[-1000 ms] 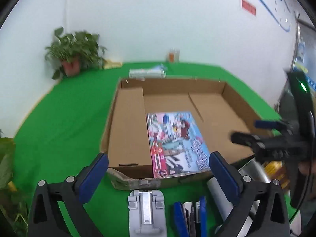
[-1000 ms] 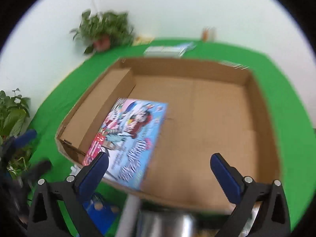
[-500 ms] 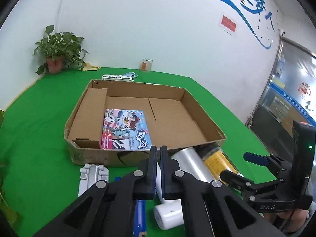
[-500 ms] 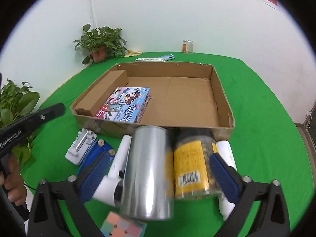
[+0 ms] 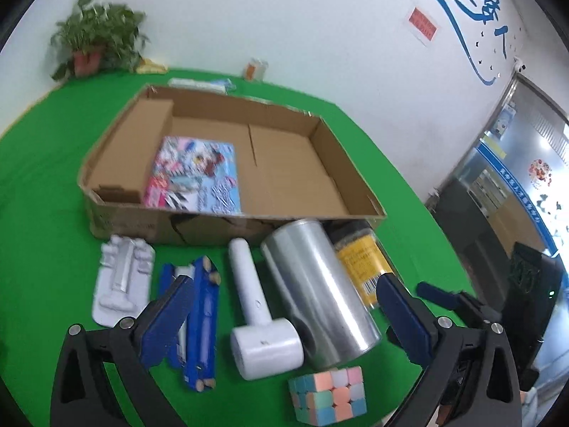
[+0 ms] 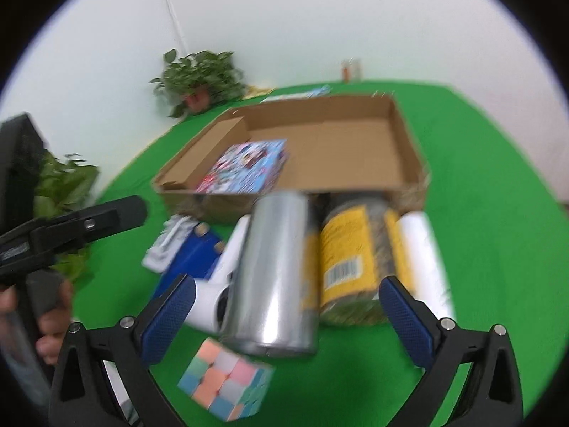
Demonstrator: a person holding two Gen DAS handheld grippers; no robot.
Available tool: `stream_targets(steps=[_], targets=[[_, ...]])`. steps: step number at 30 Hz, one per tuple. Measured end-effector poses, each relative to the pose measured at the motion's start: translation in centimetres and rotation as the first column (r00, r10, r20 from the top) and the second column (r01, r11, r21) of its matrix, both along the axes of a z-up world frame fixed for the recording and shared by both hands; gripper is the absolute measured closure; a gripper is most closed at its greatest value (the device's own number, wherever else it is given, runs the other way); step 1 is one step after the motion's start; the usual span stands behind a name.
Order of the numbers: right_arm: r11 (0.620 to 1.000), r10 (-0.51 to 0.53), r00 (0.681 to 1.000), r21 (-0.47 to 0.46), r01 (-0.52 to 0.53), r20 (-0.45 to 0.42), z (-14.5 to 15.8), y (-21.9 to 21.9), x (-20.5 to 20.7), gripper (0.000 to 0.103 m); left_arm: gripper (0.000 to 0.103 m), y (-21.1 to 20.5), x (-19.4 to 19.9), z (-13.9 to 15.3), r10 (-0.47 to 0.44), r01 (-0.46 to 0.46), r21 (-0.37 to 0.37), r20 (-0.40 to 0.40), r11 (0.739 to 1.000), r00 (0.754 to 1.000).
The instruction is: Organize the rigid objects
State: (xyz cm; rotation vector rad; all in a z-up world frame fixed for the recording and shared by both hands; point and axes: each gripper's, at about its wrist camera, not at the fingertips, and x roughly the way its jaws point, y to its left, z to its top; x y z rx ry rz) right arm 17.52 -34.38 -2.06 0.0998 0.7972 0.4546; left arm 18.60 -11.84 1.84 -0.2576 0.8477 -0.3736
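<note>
Both the left gripper (image 5: pixel 284 306) and right gripper (image 6: pixel 284 306) have just been opening; fingers apart, nothing clamped. The silver can (image 6: pixel 274 277) lies at the cardboard box's (image 6: pixel 409 135) 6 o'clock; it is best straddled squarely across its width.

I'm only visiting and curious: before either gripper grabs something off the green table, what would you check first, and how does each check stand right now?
1. Left gripper jaws apart, nothing between the pads: ok; they have just been opening.
2. Right gripper jaws apart, holding nothing: ok; just been opening too.
3. Open cardboard box has bare floor beside the colourful picture book: ok.
4. Shiny silver cylinder free to lift: not ok, it lies between the white mallet and the yellow-labelled jar, seemingly touching both.
5. Pastel puzzle cube lies apart: ok.
</note>
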Motion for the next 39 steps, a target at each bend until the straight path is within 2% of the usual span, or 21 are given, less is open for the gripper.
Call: stream_targets(steps=[3, 6, 10, 12, 13, 14, 16, 20, 25, 28, 31, 36, 39], targets=[[0.994, 0.038, 0.994, 0.105, -0.028, -0.1, -1.6, -0.8, 0.2, 0.0, 0.001, -1.1, 1.1, -1.4, -0.071, 0.068, -0.039, -0.071, 0.997, 0.995], [0.98, 0.025, 0.981, 0.198, 0.014, -0.192, -3.1, -1.6, 0.6, 0.001, 0.001, -2.5, 2.6, -2.9, -0.124, 0.115, -0.07, -0.135, 0.991, 0.983], [0.974, 0.011, 0.963, 0.22, 0.051, -0.271, -4.5, -1.6, 1.0, 0.009, 0.002, -4.7, 4.6, -4.5, -0.211, 0.193, -0.11, -0.195, 0.975, 0.958], [0.971, 0.021, 0.95, 0.235, 0.056, -0.312, -5.2, -1.4, 1.5, 0.012, 0.005, -5.8, 5.8, -5.6, -0.23, 0.212, -0.099, -0.24, 0.972, 0.943], [0.971, 0.026, 0.943, 0.234, 0.056, -0.333, -5.7, -1.0, 1.8, 0.014, 0.01, -6.3, 6.2, -6.1, -0.239, 0.222, -0.094, -0.261, 0.971, 0.935], [0.972, 0.027, 0.937, 0.228, 0.056, -0.348, -6.1, -0.7, 2.0, 0.022, 0.014, -6.7, 6.7, -6.6, -0.243, 0.227, -0.089, -0.285, 0.97, 0.927], [0.971, 0.04, 0.929, 0.234, 0.051, -0.369, -6.7, 0.0, 2.3, 0.021, 0.016, -7.3, 7.4, -7.7, -0.229, 0.219, -0.066, -0.327, 0.973, 0.917], [0.981, 0.037, 0.94, 0.192, 0.031, -0.34, -6.6, 1.0, 2.4, 0.021, 0.019, -8.2, 7.8, -8.6, -0.205, 0.218, -0.002, -0.345, 0.976, 0.916], [0.997, 0.016, 0.955, 0.078, 0.007, -0.296, -5.6, 3.3, 2.0, 0.021, 0.017, -7.9, 8.4, -9.5, -0.196, 0.201, -0.028, -0.385, 0.979, 0.902], [1.0, -0.001, 0.97, -0.03, -0.007, -0.242, -5.0, 4.9, 1.4, 0.021, 0.014, -7.6, 9.1, -10.2, -0.196, 0.196, -0.042, -0.405, 0.98, 0.893], [0.986, -0.01, 0.984, -0.167, -0.02, -0.175, -4.4, 7.4, 0.6, 0.021, 0.011, -7.6, 9.3, -10.2, -0.207, 0.22, -0.016, -0.402, 0.975, 0.892], [0.977, -0.006, 0.988, -0.211, -0.027, -0.153, -4.4, 8.3, 0.1, 0.021, 0.012, -7.3, 9.3, -10.1, -0.224, 0.227, -0.041, -0.408, 0.973, 0.885], [0.985, 0.009, 0.984, -0.168, -0.039, -0.178, -4.4, 8.1, 0.1, 0.021, 0.013, -7.2, 9.1, -9.9, -0.226, 0.231, -0.037, -0.403, 0.972, 0.887]])
